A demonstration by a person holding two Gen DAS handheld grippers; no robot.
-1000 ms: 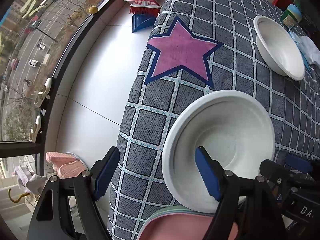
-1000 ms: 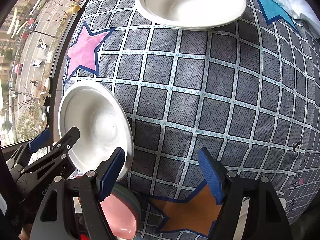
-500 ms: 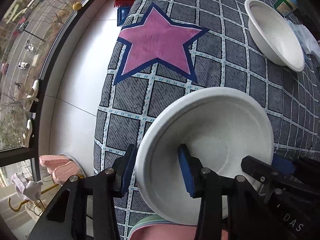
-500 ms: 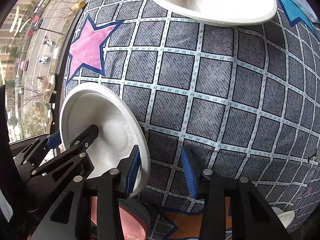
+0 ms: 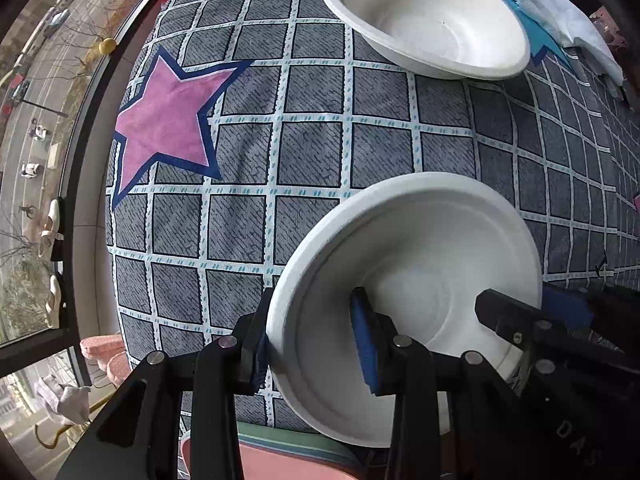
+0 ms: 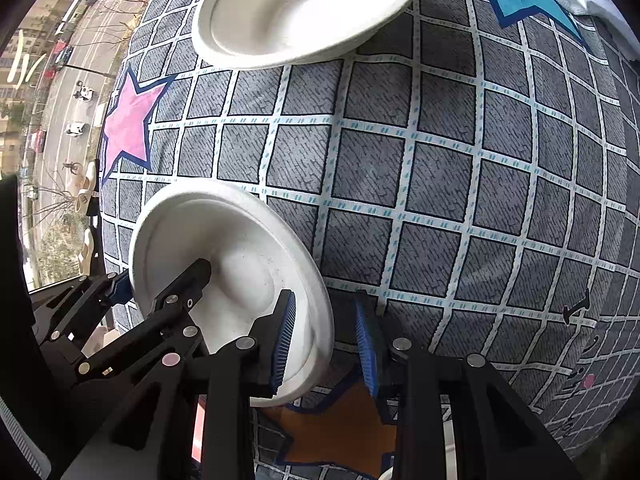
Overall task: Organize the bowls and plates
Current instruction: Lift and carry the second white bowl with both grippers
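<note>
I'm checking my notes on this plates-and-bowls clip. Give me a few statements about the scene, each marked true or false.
1. The near white paper bowl and the far white paper bowl stand apart on the grey checked cloth. True.
2. The far white paper bowl lies upside down. False: its opening faces up.
3. Only one pair of tongs is at the near white paper bowl. False: the left tongs and the right tongs straddle its rim on opposite sides, and their jaws have just been closing.
4. A pink star with a dark blue outline is on the cloth. True.
</note>
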